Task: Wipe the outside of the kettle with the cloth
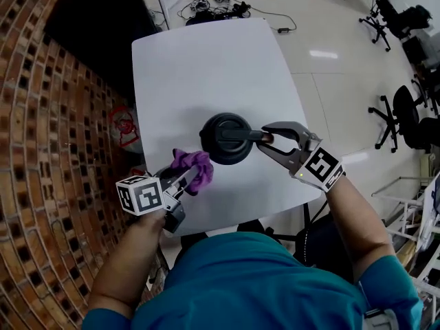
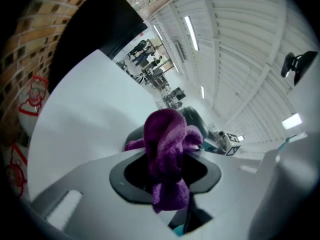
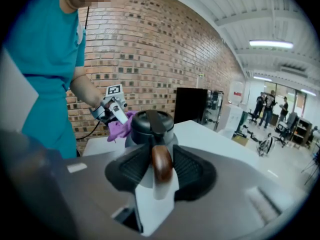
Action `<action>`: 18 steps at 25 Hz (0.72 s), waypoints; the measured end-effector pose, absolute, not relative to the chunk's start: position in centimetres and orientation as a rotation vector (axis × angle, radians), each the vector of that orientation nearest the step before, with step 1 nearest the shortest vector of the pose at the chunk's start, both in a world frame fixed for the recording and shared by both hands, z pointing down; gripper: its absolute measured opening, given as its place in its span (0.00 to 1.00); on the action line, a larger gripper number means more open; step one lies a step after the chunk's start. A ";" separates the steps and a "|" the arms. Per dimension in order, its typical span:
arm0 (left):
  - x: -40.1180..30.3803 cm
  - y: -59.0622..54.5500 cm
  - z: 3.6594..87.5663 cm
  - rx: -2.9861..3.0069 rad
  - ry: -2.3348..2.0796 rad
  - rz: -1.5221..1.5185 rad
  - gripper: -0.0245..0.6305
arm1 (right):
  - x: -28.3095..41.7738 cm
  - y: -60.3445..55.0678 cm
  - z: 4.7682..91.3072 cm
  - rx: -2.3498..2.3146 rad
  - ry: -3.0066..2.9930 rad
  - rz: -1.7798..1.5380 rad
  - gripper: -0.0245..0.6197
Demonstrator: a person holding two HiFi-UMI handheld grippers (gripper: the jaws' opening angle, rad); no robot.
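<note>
Kettle: the black kettle is standing upright on the white table, toward the edge nearest you, with its lid on and its handle pointing to your right.
Right gripper: your right gripper is reaching in from the right. Its jaws are pinching the brown end of the handle, one pad on each side.
Left gripper: your left gripper is coming in from the near left corner of the table. Its jaws are pressing on a bunched purple cloth, which is sticking out past the tips and hanging a little below them.
Cloth against kettle: the cloth is sitting at the kettle's lower left side. In the head view it is overlapping the kettle's rim, and in the right gripper view it is showing just behind the body. Whether it is actually touching the kettle cannot be told.
Surroundings: a brick wall is running along your left, and office chairs are standing on the floor well off to your right.
</note>
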State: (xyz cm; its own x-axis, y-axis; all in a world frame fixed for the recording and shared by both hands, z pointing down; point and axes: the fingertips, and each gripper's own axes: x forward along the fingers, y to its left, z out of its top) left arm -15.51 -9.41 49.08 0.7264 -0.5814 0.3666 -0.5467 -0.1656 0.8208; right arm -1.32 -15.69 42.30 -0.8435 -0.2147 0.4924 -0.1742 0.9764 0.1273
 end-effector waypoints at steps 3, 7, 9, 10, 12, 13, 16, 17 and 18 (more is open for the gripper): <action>-15.7 -10.9 49.5 1.862 -0.880 0.014 0.27 | -1.2 -15.7 42.6 0.281 -2.582 -0.091 0.26; -14.6 -11.5 51.2 1.882 -0.846 0.067 0.27 | -1.2 -15.8 42.8 0.299 -2.561 -0.059 0.26; -14.7 -11.7 51.9 1.881 -0.835 0.088 0.27 | -1.2 -15.9 42.9 0.315 -2.547 -0.049 0.26; -14.5 -11.7 52.3 1.884 -0.825 0.104 0.27 | -1.1 -15.9 43.0 0.325 -2.537 -0.042 0.26; -14.1 -11.6 52.8 1.890 -0.802 0.131 0.27 | -0.9 -15.6 43.1 0.331 -2.527 -0.038 0.26; -14.1 -11.6 53.2 1.892 -0.801 0.150 0.27 | -1.0 -15.5 42.9 0.325 -2.530 -0.042 0.26; -14.7 -11.9 54.9 1.889 -0.843 0.263 0.27 | -1.4 -15.4 42.5 0.280 -2.547 -0.090 0.26; -14.8 -11.8 55.7 1.883 -0.856 0.303 0.27 | -1.4 -15.2 42.5 0.255 -2.549 -0.108 0.26; -14.7 -11.8 56.5 1.873 -0.867 0.335 0.27 | -1.4 -15.1 42.5 0.228 -2.552 -0.123 0.25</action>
